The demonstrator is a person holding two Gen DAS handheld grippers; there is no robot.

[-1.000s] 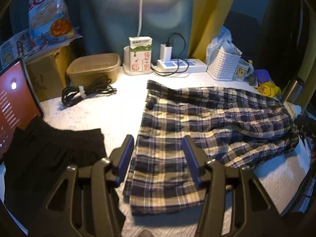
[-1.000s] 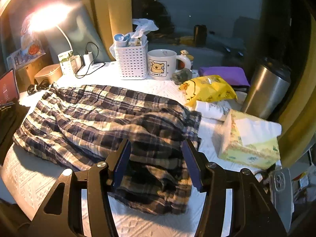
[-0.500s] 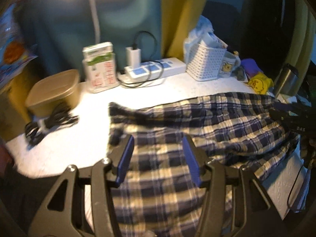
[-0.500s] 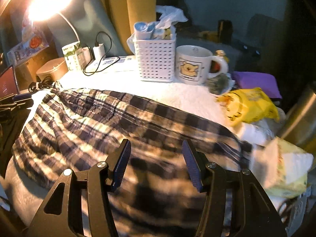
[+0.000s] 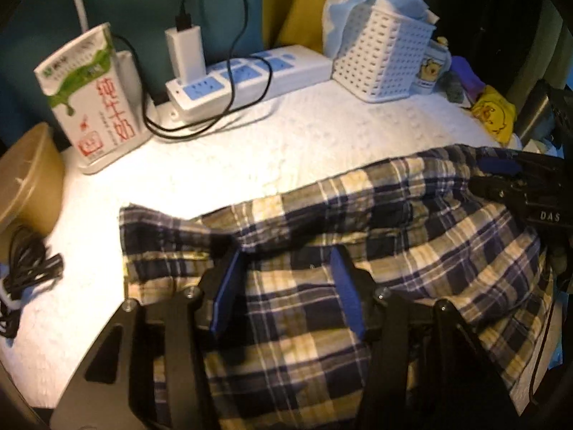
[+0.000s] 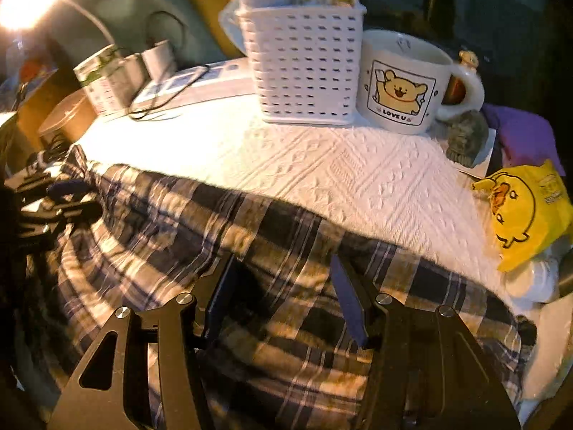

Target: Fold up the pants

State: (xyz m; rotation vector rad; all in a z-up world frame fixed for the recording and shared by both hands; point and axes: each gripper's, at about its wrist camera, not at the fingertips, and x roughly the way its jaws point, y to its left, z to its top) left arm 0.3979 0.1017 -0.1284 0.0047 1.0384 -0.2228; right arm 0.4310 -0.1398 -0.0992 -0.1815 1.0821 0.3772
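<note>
Left wrist view, nearest first: the left gripper (image 5: 286, 286) fills the bottom of the frame, its jaws apart over the plaid pants (image 5: 358, 251) with cloth showing between them but no pad pressing on it, so nothing is clamped. The single pair of pants lies spread across the lower half of the picture on the white textured surface (image 5: 250, 143), flat enough to suggest it was laid out for folding. At the right edge the right gripper (image 5: 515, 186) reaches over the far hem, and in its own view its jaws also stand apart above the cloth, gripping nothing. Two grippers poised at opposite ends looks, by my reading, like a set-up for lifting one long edge together. Farther back, in the upper part of the frame, clutter is pushed to the rim: one milk carton (image 5: 89, 96), one power strip (image 5: 247, 75) with one charger (image 5: 186, 50), one white basket (image 5: 379, 61), one mug (image 6: 401, 82).
</note>
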